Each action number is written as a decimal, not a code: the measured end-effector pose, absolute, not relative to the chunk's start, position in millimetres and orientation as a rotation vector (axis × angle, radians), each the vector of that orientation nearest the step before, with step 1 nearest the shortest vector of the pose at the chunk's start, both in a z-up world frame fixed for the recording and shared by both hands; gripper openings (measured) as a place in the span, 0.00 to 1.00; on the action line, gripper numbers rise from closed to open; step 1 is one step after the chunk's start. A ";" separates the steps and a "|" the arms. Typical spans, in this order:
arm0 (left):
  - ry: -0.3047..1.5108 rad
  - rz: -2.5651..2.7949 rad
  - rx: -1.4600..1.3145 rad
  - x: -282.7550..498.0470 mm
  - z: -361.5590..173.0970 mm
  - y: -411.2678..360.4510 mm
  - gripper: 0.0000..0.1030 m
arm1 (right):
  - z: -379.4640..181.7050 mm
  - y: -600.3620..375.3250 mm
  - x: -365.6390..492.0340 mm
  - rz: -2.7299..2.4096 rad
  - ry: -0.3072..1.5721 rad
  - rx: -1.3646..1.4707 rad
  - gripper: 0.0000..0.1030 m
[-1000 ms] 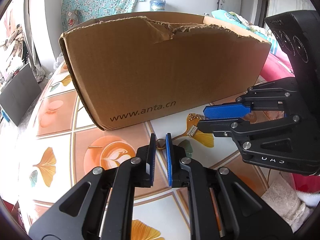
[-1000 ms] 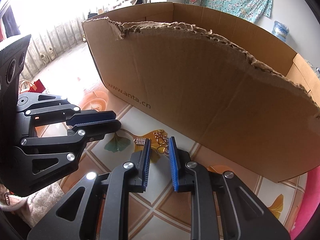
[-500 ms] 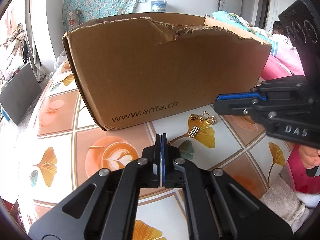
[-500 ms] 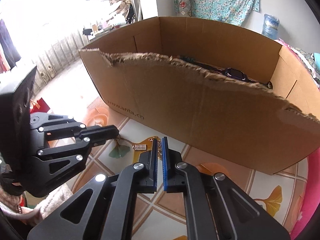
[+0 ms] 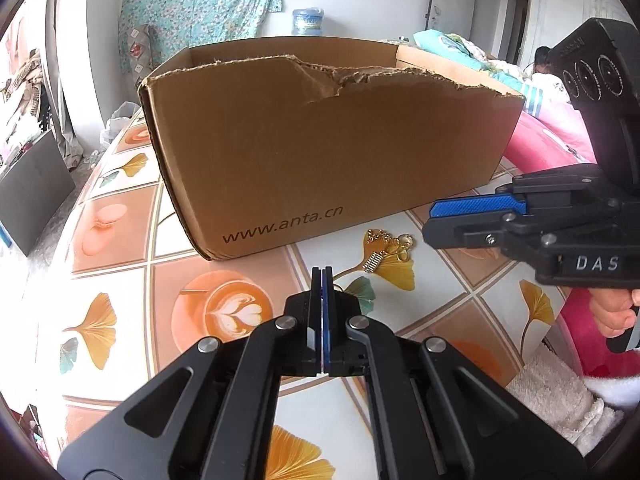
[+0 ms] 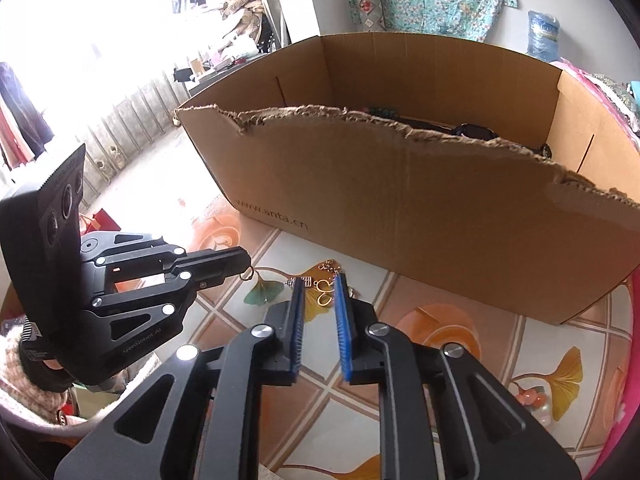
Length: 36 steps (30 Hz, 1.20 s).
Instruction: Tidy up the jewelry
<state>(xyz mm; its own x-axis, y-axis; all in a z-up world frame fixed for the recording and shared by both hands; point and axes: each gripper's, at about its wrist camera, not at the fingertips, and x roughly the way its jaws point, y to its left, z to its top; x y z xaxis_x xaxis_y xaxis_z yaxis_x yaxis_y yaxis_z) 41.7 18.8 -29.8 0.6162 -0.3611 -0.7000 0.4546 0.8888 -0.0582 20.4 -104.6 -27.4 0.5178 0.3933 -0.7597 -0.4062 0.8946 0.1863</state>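
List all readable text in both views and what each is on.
"www.anta.cn": front wall of the cardboard box; also in the right wrist view, fainter.
"DAS": body of the right gripper, left wrist view; letters may continue out of frame.
"GenRobot.AI" (small, uncertain): body of the left gripper, right wrist view.
Water jug label: too blurred to read.

Right gripper (image 6: pixel 319 292): jaws opening, nothing pressed between pads. Gold jewelry (image 6: pixel 325 285): on patterned tabletop (image 6: pixel 460 328) beyond fingertips. Left gripper (image 6: pixel 244 261): closed, small ring at its tip. Torn cardboard box (image 6: pixel 420 200): behind, dark items inside.
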 end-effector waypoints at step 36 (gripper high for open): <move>0.759 -0.444 0.103 37.0 -21.9 28.2 0.00 | -38.2 -77.6 25.8 0.515 0.914 -0.131 0.02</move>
